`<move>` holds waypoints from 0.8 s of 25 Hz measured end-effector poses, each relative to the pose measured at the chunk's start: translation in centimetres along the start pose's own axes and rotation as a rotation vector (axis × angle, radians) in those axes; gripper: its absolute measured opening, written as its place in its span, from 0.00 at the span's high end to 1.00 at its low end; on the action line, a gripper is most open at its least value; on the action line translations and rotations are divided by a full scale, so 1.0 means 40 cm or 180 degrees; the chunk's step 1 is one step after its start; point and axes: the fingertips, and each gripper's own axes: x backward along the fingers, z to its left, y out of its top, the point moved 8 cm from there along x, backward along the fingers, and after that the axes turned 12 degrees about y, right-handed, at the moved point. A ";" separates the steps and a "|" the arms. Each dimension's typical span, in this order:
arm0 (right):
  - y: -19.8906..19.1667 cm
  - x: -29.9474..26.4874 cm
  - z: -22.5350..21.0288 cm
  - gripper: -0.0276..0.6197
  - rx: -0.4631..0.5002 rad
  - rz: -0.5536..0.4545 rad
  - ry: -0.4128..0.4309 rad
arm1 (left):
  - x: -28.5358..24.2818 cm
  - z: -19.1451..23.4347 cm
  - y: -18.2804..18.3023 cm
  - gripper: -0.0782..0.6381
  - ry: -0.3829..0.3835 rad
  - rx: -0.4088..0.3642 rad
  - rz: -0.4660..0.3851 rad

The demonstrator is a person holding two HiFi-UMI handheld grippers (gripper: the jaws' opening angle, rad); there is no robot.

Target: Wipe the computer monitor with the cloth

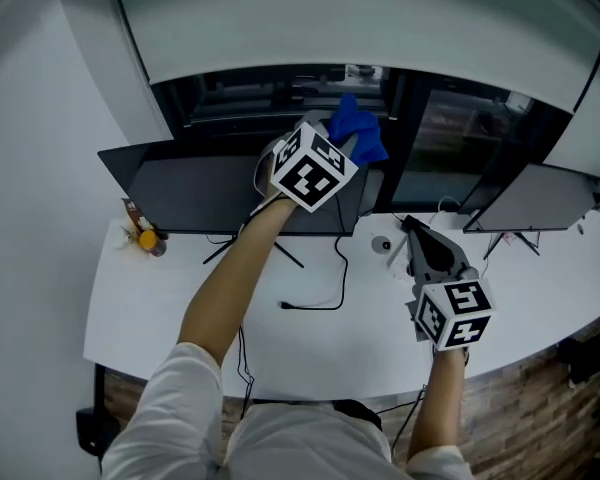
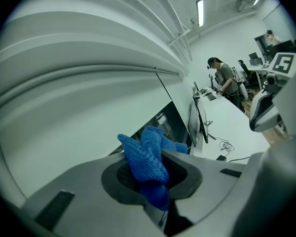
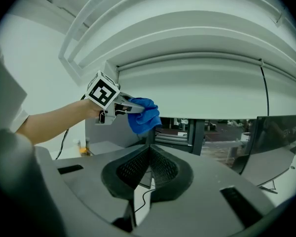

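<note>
Seen from above, a person stands at a curved white counter [image 1: 180, 308] below a window. At the far left of the counter sit a few small items [image 1: 145, 236], too small to identify.

A dark monitor [image 1: 195, 193] stands to the right of them, its screen facing the person. The left arm is stretched forward and raised, with the sleeve pushed back and the forearm bare. It carries the left gripper [image 1: 342, 146] up to the monitor's top right corner.

The left gripper's fingers [image 2: 123, 174] are closed on a bunched blue cloth [image 1: 360, 133]. One end is pinched between the pads, and the loose folds spill out ahead of the fingertips. Holding it this way leaves a soft wad in front, probably so that fabric rather than the hard fingers meets the screen. The cloth is at the monitor's upper edge, but I cannot tell whether it touches. Starting at a top corner suits a wipe that runs across and down, and that wipe looks barely begun.

A loose cable [image 1: 320, 298] lies on the counter below and behind these fingers.

Further right, the right gripper [image 1: 412, 230] is held low over the counter on a bent arm, well apart from the cloth. Its fingers [image 3: 133, 169] are pressed together with nothing between them, and they point towards the monitor and the raised left gripper. It seems parked out of the way, since wiping needs one tool.

Beyond those fingers, to the right, stands a second monitor [image 1: 535, 200].
</note>
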 end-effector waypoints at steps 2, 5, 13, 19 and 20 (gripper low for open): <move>0.006 -0.014 0.024 0.95 0.0016 -0.0008 0.0034 | 0.017 0.033 -0.025 0.78 0.0040 0.0063 0.0027; 0.010 -0.031 0.061 0.95 0.0057 -0.0003 0.0096 | 0.053 0.081 -0.068 0.78 0.0120 0.0144 0.0079; 0.062 -0.136 0.184 0.94 0.0088 -0.0100 0.0224 | 0.183 0.236 -0.215 0.78 0.0334 0.0291 0.0166; 0.078 -0.238 0.275 0.94 0.0018 -0.0173 0.0356 | 0.298 0.373 -0.345 0.78 0.0630 0.0294 0.0291; 0.078 -0.260 0.294 0.94 0.0013 -0.0180 0.0387 | 0.322 0.401 -0.374 0.78 0.0703 0.0297 0.0316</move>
